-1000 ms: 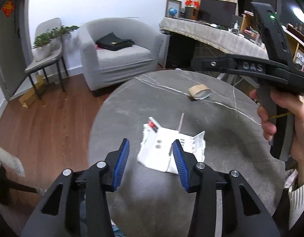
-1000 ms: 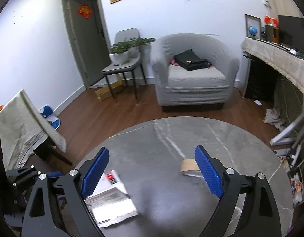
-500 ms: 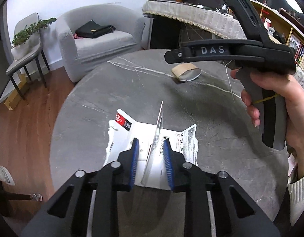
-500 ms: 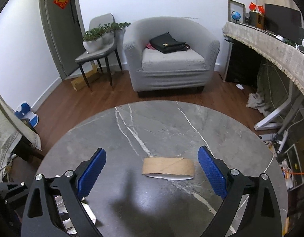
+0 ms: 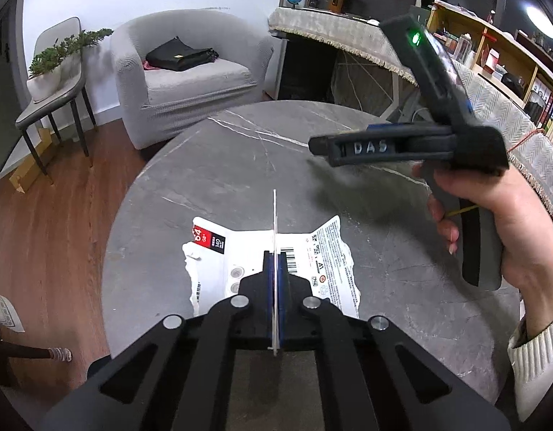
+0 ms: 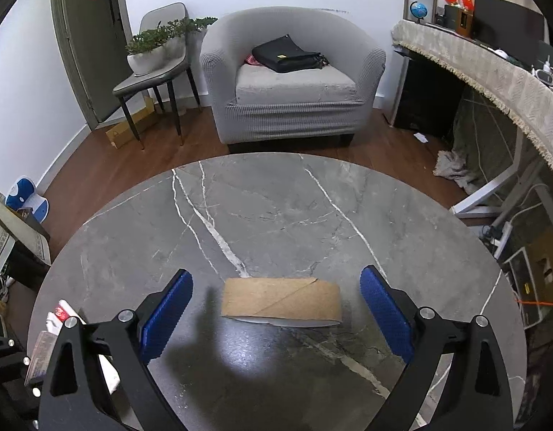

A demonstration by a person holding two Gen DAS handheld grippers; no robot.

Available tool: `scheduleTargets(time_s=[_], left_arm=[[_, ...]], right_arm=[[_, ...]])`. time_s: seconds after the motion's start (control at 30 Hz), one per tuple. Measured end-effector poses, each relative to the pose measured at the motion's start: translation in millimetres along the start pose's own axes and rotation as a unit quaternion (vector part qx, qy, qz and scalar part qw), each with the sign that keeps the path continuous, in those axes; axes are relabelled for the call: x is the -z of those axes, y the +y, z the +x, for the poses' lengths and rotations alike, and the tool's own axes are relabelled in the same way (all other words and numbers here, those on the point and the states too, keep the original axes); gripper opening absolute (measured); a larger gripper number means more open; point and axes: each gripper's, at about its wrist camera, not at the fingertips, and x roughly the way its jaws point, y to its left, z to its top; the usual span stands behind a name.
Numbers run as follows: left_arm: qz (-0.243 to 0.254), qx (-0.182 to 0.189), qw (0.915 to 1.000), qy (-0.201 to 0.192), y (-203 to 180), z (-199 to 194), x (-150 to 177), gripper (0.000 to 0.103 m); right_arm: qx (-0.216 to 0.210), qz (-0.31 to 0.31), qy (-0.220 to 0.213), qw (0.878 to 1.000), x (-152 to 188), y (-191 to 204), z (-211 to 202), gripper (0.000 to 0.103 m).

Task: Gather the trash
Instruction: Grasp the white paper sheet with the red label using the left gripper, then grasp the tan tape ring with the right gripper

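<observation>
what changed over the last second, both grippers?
The left gripper closed in on the torn white package and has shut on its upright flap. The right gripper dropped toward the cardboard roll, jaws wide either side of it, not touching. The roll stayed put on the marble table.

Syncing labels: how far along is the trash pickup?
Nothing looks binned yet. Left gripper is shut on the torn white package's upright flap. Right gripper is open around the cardboard tube, not gripping. Both pieces are on the marble table.
</observation>
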Motion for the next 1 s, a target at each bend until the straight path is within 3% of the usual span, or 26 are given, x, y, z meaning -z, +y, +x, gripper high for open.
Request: scheduleTargets(time_s=[0.1, 0.33, 0.63, 1.0], left_arm=[[-0.005, -0.003, 1.0, -0.004, 4.0, -5.3, 0.7, 0.003], [-0.022, -0.01, 0.9996, -0.018, 9.0, -16.8, -0.2, 0.003], [-0.044, -0.026, 0.9982, -0.032, 14.8, -38.4, 9.9, 0.003], [-0.071, -0.064, 0.9945, -0.042, 16.9, -75.6, 43.6, 0.003]], right_arm=[[0.007, -0.004, 0.01, 1.0, 2.3, 2.5, 4.9, 0.094], [0.007, -0.009, 0.013, 1.0, 4.6, 7.8, 7.3, 0.067], [-0.015, -0.02, 0.004, 1.0, 10.5, 18.5, -5.8, 0.066], [-0.092, -0.067, -0.018, 0.993, 27.7, 73.2, -46.7, 0.066]])
